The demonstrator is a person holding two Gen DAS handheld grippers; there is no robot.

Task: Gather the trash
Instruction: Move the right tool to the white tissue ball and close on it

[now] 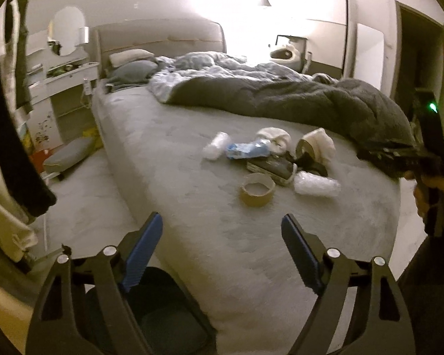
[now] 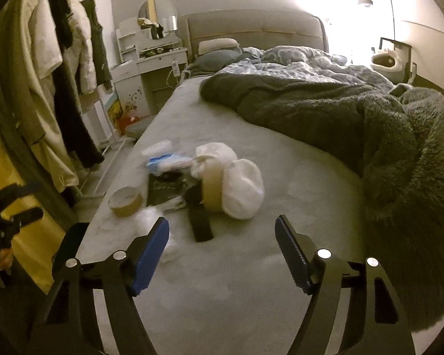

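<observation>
A small heap of trash lies on the grey bed (image 1: 168, 159). It holds a brown tape roll (image 1: 257, 190), a clear plastic wad (image 1: 316, 184), a blue-and-white wrapper (image 1: 245, 148), a dark flat box (image 1: 272, 168) and white crumpled bundles (image 1: 276, 139). My left gripper (image 1: 222, 222) hovers open short of the tape roll, nothing between its fingers. In the right wrist view the tape roll (image 2: 125, 202), an upright second roll (image 2: 211, 188), a white bundle (image 2: 242, 189) and a black strap (image 2: 199, 222) lie just beyond my right gripper (image 2: 222, 222), which is open with nothing in it.
A dark fluffy blanket (image 1: 296, 103) is bunched along the right of the bed, close to the heap. Clothes hang on a rack (image 2: 59, 88) at left, beside a white dressing table (image 2: 151, 59). A grey stool (image 1: 71, 153) stands on the floor.
</observation>
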